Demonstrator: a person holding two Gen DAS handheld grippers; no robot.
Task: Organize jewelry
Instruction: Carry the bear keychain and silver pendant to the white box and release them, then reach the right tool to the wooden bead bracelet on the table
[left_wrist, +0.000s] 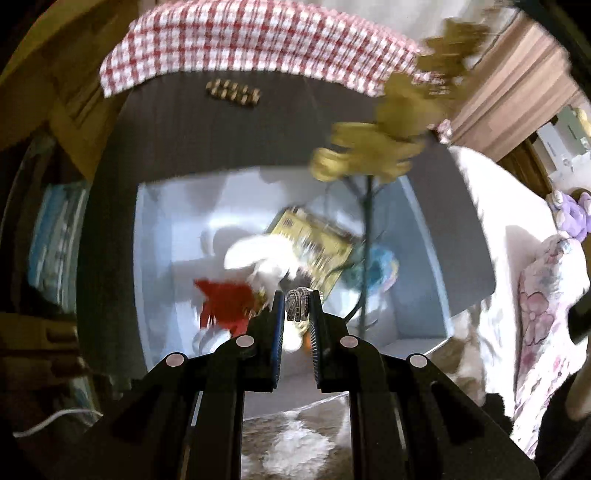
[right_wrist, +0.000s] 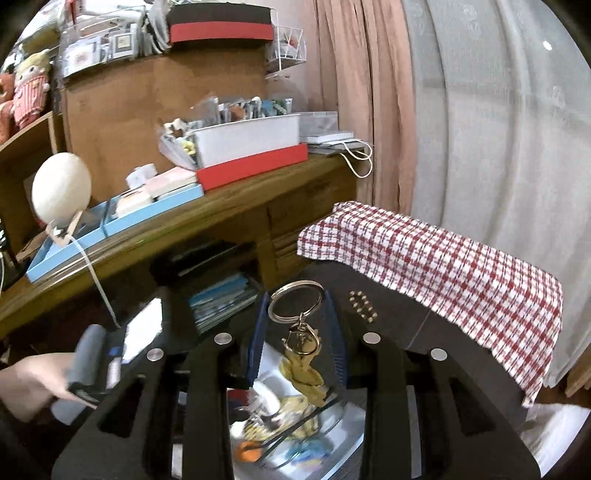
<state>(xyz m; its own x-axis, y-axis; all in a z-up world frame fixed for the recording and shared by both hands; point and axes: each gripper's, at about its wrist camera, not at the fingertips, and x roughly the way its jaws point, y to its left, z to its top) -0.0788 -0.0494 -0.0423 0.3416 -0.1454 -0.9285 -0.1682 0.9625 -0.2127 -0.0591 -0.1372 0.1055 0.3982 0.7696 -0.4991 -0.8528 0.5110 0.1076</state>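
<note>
My left gripper points down over a pale blue box and is shut on a small ornate silver piece of jewelry. My right gripper is shut on a silver key ring, from which a gold clasp and gold pendant hang down. A short beaded bracelet lies on the dark table near a red-and-white checked cloth; the right wrist view shows this bracelet just past the right finger.
The box holds a red item, a white item, a yellow card and a blue item. A blurred gold leafy thing on a thin dark stem rises over it. A hand is at the left. A cluttered wooden desk stands behind.
</note>
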